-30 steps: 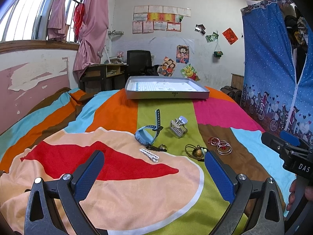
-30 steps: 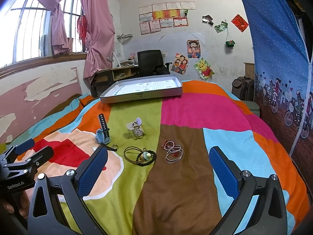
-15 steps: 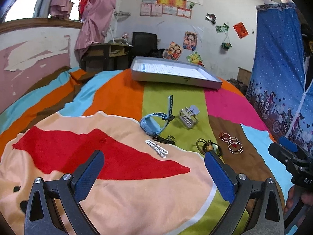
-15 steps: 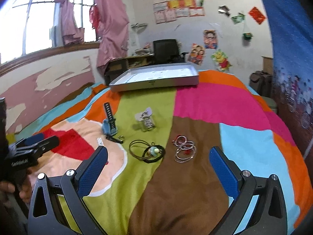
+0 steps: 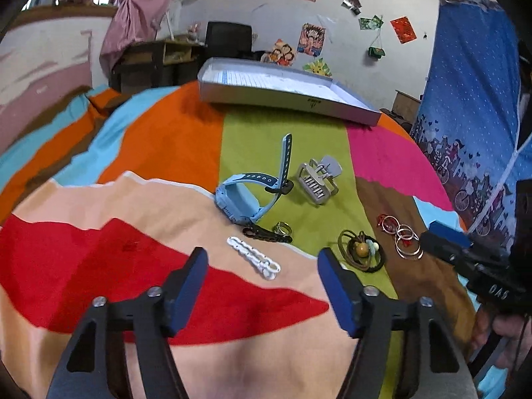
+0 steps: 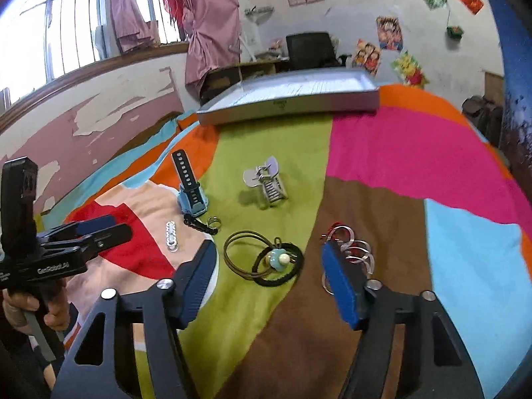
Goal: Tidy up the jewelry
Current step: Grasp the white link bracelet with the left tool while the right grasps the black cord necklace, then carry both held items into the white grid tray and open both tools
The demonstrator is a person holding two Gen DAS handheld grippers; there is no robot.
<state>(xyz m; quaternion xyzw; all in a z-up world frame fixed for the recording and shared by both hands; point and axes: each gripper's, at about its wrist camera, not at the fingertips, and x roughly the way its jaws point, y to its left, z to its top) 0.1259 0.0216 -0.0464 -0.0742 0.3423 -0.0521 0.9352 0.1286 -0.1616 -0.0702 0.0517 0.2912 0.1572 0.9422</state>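
- Our left gripper point(image 5: 262, 279) hovers over the bed point(image 5: 99, 266), jaws closing on nothing, the white hair clip point(image 5: 253, 258) just beyond.
- Our right gripper point(image 6: 267, 281) likewise closes empty, near the hair ties point(image 6: 266, 259).
- The grey tray point(image 5: 286, 94) sits far off.

Light-blue watch point(image 5: 246, 196), white hair clip point(image 5: 253, 258), multicoloured patchwork bedspread point(image 5: 166, 139)

Daylight is admitted through the barred window point(image 6: 83, 36), which is blown out to white; the bedspread point(image 6: 382, 166) is evenly lit, shadows are soft, slight motion blur is seen, and edges are bent by fisheye distortion
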